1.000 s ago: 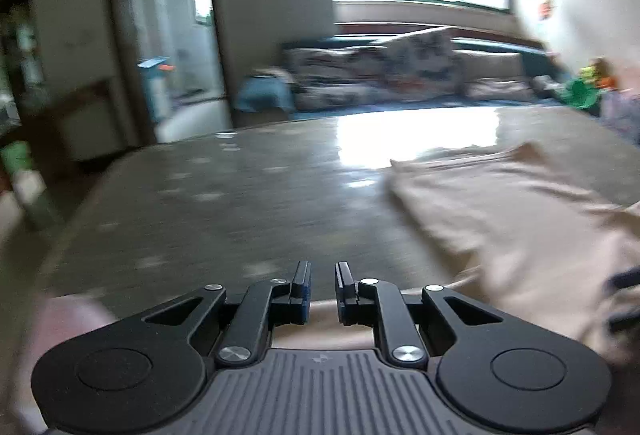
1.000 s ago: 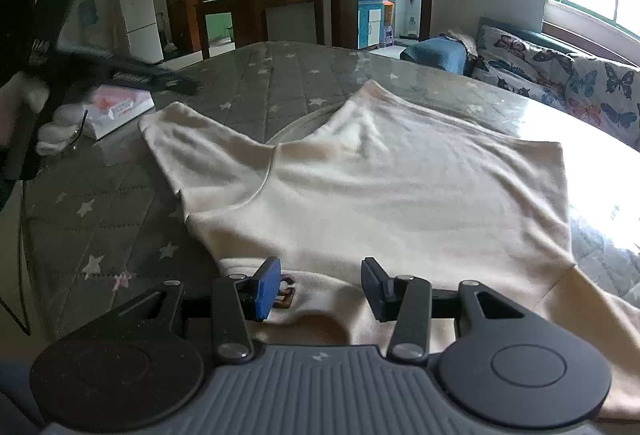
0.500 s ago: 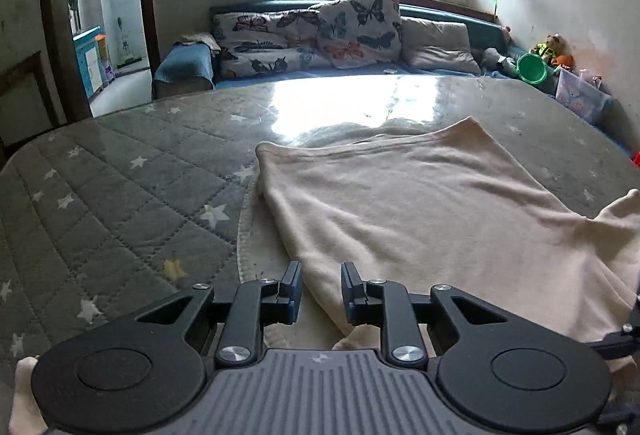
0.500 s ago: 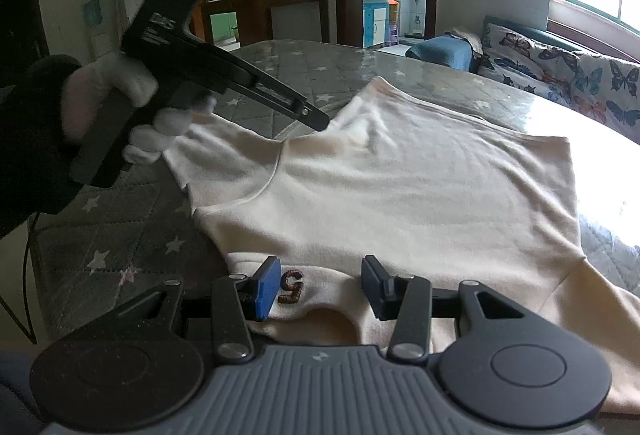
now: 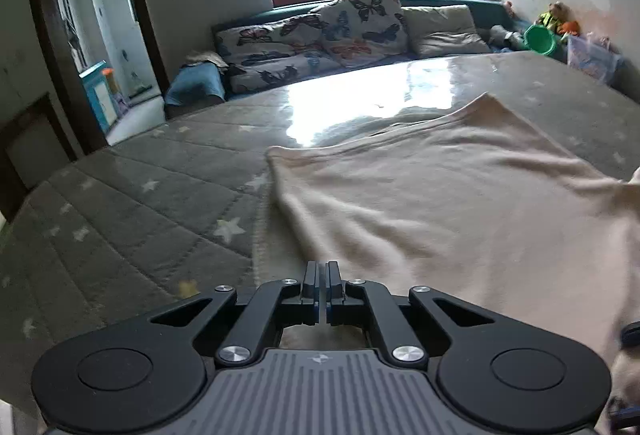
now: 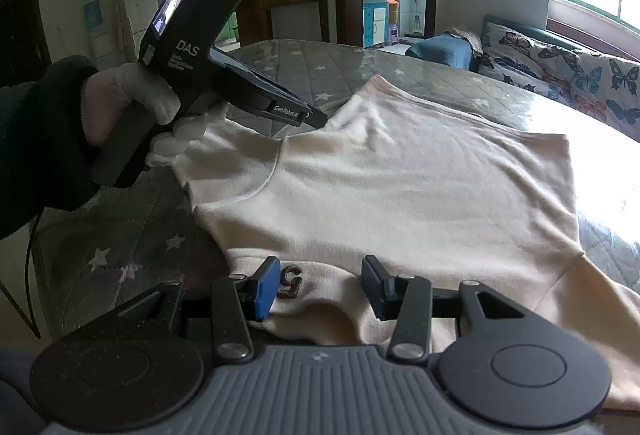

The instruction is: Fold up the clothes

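Lying spread on the star-quilted table [image 5: 132,235], soft, light, floppy cream top [image 6: 400,195], best pinched at sleeve seam or hem; left tongs [image 5: 321,275] clamped on its sleeve edge, right tongs [image 6: 320,287] half-open, empty, astride collar.

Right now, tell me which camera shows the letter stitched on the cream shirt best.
The right wrist view. The brown stitched letter sits near the shirt's near edge, sharp between the right tool's open fingers. The left wrist view shows only plain cloth beyond the left tool; the letter is not visible there.
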